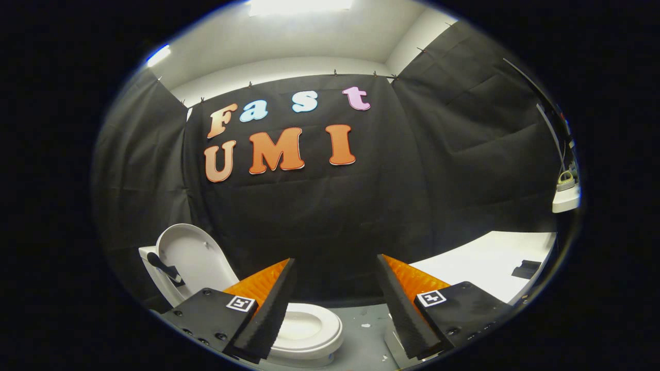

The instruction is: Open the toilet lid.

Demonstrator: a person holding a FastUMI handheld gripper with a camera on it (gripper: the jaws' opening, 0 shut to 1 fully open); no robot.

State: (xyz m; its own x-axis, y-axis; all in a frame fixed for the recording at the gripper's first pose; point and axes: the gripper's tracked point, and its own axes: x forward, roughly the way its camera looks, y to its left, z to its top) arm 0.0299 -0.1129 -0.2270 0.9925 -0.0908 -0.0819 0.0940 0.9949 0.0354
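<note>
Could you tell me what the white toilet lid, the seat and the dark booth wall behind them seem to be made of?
The raised white toilet lid and the white oval seat look like smooth glossy plastic, though glazed ceramic can't be excluded; both show soft highlights. The black booth wall looks like matte cloth: it creases and hangs from clips. The gripper is open, its fingers spread, holding nothing.

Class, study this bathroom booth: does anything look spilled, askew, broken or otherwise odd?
Nothing serious. The toilet lid stands upright against the tank, the seat lies flat. Small white scraps litter the grey floor beside the bowl. The hand-held gripper hangs open, holding nothing.
</note>
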